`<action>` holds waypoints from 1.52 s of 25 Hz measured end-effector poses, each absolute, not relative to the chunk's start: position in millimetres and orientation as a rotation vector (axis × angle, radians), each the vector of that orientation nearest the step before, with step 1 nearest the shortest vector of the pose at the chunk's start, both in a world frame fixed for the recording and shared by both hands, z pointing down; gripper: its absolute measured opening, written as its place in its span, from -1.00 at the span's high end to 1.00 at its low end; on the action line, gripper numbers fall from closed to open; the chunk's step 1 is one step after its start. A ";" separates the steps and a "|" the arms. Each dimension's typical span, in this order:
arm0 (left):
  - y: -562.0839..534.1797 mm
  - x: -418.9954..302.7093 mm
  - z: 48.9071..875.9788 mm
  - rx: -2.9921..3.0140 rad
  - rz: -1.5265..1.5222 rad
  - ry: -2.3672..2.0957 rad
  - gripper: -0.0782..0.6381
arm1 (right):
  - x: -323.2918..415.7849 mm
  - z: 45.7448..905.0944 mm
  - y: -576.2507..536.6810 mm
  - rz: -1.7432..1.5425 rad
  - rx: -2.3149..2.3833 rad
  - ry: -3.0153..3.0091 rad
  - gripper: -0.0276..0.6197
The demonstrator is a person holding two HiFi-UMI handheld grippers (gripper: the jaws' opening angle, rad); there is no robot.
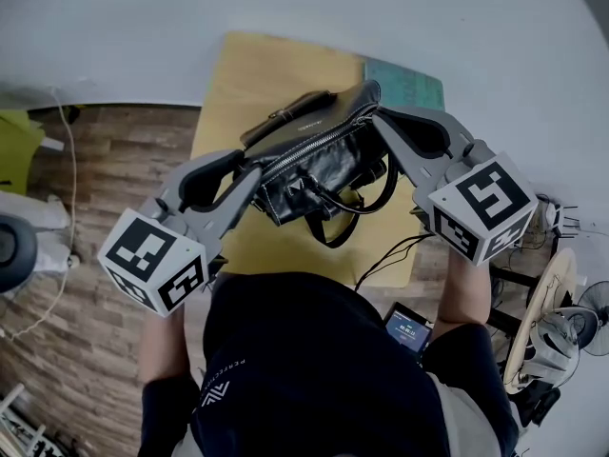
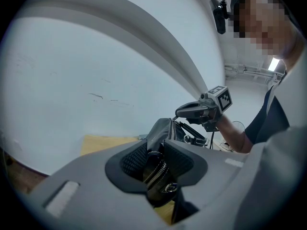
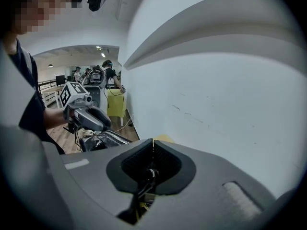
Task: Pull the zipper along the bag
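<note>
A black leather bag (image 1: 319,165) lies on a small yellow table (image 1: 249,74). Its zipper (image 1: 319,141) runs slantwise along the top. My left gripper (image 1: 252,172) is at the bag's near-left end. In the left gripper view the left gripper (image 2: 156,166) is shut on that end of the bag (image 2: 160,133), with zipper teeth (image 2: 157,172) between the pads. My right gripper (image 1: 376,115) is at the far-right end of the zipper. In the right gripper view the right gripper (image 3: 152,166) is shut on the small metal zipper pull (image 3: 151,172). The bag's handles (image 1: 366,193) hang toward me.
A green mat (image 1: 411,82) lies at the table's far right corner. Black cables (image 1: 390,250) hang off the near edge beside a small lit screen (image 1: 409,327). A white wall stands behind the table, wooden floor (image 1: 95,179) is to the left, and clutter and a fan (image 1: 590,317) are at the right.
</note>
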State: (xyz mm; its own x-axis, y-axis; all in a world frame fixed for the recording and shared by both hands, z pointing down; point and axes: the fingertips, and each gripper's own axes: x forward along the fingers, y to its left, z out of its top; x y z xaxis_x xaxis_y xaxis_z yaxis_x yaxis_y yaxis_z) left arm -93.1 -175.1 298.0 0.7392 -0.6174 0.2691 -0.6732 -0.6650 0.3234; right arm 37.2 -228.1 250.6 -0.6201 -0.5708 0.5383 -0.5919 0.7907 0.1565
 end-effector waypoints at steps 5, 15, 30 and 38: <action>-175.5 -93.9 298.6 2.535 0.189 -1.001 0.43 | 59.5 249.3 -244.7 -0.071 0.993 -2.275 0.89; -176.8 -94.6 298.9 2.521 0.204 -1.037 0.42 | 129.1 235.9 -263.1 -0.034 1.270 -2.250 0.91; -172.3 -97.7 294.4 2.550 0.210 -1.124 0.40 | 94.3 259.1 -235.6 0.075 1.216 -2.396 0.91; -167.9 -111.5 280.5 2.542 0.139 -1.222 0.69 | 101.3 254.7 -219.1 0.082 1.295 -2.429 0.91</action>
State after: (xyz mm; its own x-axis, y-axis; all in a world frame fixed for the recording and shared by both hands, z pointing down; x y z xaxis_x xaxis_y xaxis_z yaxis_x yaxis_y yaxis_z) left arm -111.5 -167.9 280.5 0.6303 -0.7440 0.2219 -0.7749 -0.5849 0.2397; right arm 101.3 -219.1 254.7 -0.4999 -0.7872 0.3610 -0.8099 0.5726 0.1271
